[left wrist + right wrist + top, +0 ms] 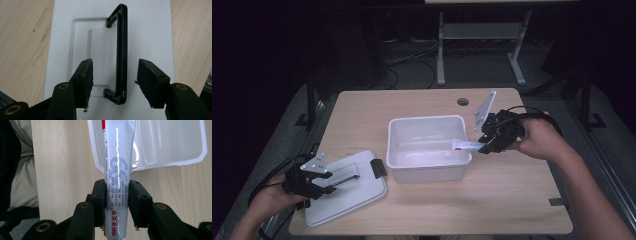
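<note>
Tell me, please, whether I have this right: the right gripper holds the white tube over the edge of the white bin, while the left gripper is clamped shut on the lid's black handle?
Not quite. The left gripper is open: in the left gripper view its jaws stand either side of the black handle without touching it. The rest holds: the right gripper holds the white tube over the white bin's edge.

Left claw (113, 82) agape, right claw (117, 195) clamped.

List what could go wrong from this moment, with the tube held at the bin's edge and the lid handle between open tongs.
1. The right tongs grip the glossy tube near one end, so it could slip or droop and catch the white bin at the rim.
2. The left tongs straddle the black handle without pressing on it; closing off-centre could miss it or skew the lid.
</note>
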Action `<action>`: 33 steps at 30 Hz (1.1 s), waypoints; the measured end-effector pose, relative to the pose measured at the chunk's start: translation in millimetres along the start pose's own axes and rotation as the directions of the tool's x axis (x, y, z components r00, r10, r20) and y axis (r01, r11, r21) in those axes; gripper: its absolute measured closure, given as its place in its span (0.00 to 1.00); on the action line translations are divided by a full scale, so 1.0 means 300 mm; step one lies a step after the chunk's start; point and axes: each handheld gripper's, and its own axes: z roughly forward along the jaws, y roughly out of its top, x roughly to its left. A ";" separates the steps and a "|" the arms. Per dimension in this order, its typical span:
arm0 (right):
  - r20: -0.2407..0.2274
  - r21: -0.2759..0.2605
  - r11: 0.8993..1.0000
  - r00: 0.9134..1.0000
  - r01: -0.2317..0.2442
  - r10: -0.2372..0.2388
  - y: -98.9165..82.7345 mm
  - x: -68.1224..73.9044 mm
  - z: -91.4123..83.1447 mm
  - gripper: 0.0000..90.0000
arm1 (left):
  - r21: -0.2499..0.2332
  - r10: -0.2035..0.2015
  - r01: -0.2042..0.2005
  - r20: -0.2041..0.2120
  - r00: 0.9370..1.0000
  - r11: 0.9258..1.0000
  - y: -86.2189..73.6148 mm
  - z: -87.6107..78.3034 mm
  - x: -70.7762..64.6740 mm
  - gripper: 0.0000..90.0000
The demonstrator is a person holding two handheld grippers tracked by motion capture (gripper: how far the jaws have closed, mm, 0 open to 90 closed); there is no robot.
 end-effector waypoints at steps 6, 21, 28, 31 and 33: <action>-0.009 0.001 1.000 1.000 0.014 -0.014 0.035 -0.009 0.014 0.75 | 0.003 0.002 -0.002 0.000 1.000 1.000 0.005 -0.001 0.001 0.51; -0.028 0.007 0.998 0.998 0.055 -0.055 0.118 -0.021 0.060 0.75 | 0.003 0.008 -0.008 0.005 1.000 1.000 0.009 0.010 -0.003 0.49; -0.037 0.022 0.997 0.997 0.075 -0.074 0.167 -0.028 0.078 0.75 | 0.000 0.006 -0.006 0.005 1.000 1.000 0.007 0.008 -0.002 0.49; -0.042 0.023 0.997 0.996 0.080 -0.079 0.183 -0.032 0.088 0.75 | -0.003 0.004 -0.004 0.005 1.000 1.000 0.005 0.007 -0.001 0.49; -0.045 0.024 0.996 0.995 0.085 -0.084 0.190 -0.034 0.096 0.75 | -0.003 0.007 -0.007 0.004 1.000 1.000 0.003 0.005 -0.001 0.49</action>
